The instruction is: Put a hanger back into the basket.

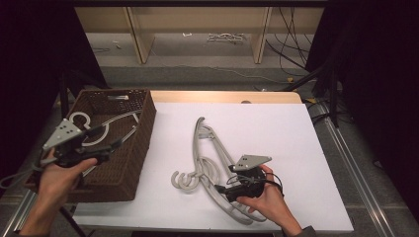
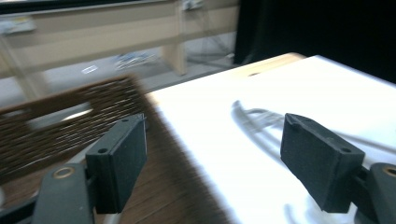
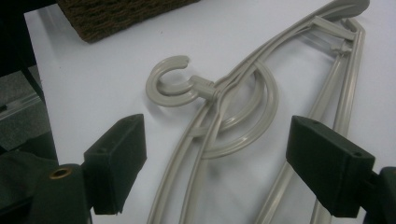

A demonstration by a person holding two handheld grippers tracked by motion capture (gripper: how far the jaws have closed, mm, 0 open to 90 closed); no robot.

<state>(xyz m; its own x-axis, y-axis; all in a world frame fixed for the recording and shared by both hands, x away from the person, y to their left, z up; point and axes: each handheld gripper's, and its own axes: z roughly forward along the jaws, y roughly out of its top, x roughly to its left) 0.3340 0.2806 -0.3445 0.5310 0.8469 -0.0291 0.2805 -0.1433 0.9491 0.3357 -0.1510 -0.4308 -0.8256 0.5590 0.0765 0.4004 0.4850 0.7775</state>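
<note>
Fingers: both pairs apart, empty | left fingers [image 1: 117, 143] over my basket [image 1: 141, 128] | right fingers [image 1: 217, 187] over hangers [image 1: 210, 148] on desk [image 1: 276, 128] | no writing readable

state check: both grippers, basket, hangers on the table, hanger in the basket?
left gripper: jaws open, nothing between them, above the basket.
right gripper: jaws open, astride the hangers' arms, no grip.
basket: upright at the table's left edge, holds one hanger.
hanger in basket: lies loose inside.
hangers on table: stacked flat on the white sheet, hooks leftward.
</note>
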